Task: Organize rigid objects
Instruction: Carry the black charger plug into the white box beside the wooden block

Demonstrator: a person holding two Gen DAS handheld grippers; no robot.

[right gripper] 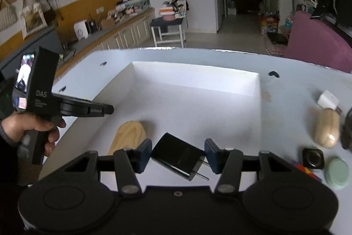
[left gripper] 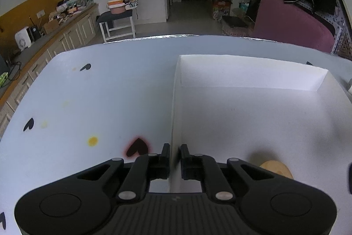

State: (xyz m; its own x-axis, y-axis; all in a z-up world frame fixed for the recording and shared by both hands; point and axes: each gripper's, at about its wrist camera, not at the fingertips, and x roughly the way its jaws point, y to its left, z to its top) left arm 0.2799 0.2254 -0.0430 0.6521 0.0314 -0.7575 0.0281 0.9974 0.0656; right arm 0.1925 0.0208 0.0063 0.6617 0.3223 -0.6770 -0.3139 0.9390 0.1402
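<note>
Grippers (left gripper: 175, 155) (right gripper: 178, 154), two: left clamped on box wall (left gripper: 173, 102), right on one black charger (right gripper: 178, 155).

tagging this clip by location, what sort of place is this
Most likely a lived-in home, an open kitchen and living area: a long counter with cabinets, a pink sofa, and a white table holding a shallow box.

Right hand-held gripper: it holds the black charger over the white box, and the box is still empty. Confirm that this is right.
Not quite. The right hand-held gripper does hold the black charger over the white box, but the box is not empty: the right wrist view shows a tan wooden piece already lying inside it, near its left wall.
</note>
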